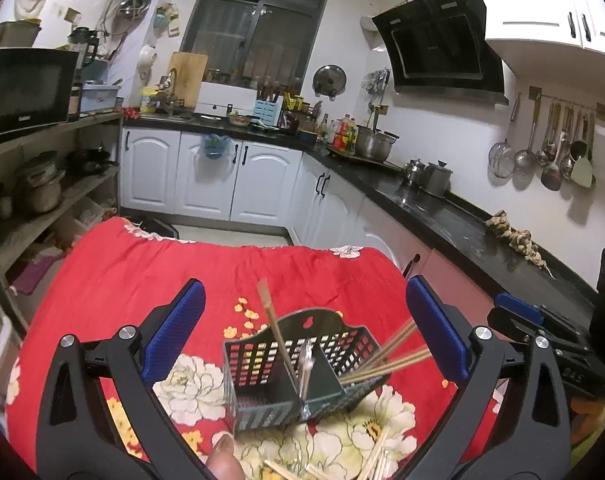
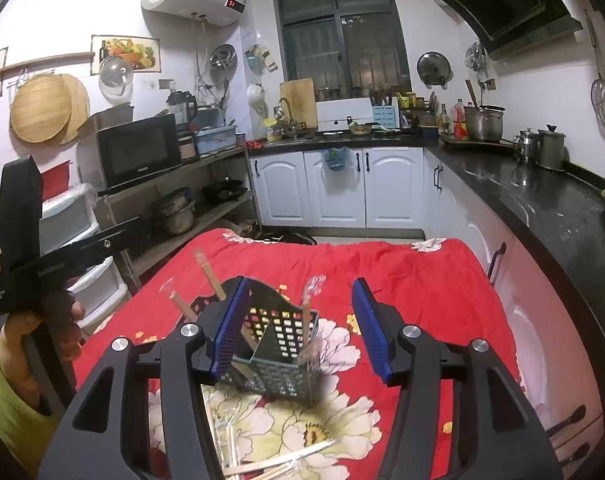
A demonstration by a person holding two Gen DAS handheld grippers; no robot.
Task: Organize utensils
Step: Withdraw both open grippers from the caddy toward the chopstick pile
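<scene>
We hold the left gripper (image 1: 304, 334) spread wide, its blue pads (image 1: 176, 330) clear of everything, with nothing pinched between them; the right gripper (image 2: 300, 330) stands about half open and also pinches nothing, though in its own view its left pad overlaps the near corner of the holder and we cannot tell whether it touches. Just ahead of both sets of jaws stands the black perforated utensil holder (image 1: 298, 372), upright on the red floral cloth (image 1: 150, 264) and split by a divider. Inside it we see a wooden chopstick (image 1: 272, 322) leaning in the left compartment, a clear plastic fork (image 2: 312, 294) near the divider, and a bundle of chopsticks (image 1: 390, 354) slanting out of the right side. So part of the sorting looks done. Below the jaws, nearer to us than the holder, loose chopsticks and clear plastic pieces (image 2: 274, 466) lie scattered on the cloth, and we judge those are what is left to pick up and drop in.
</scene>
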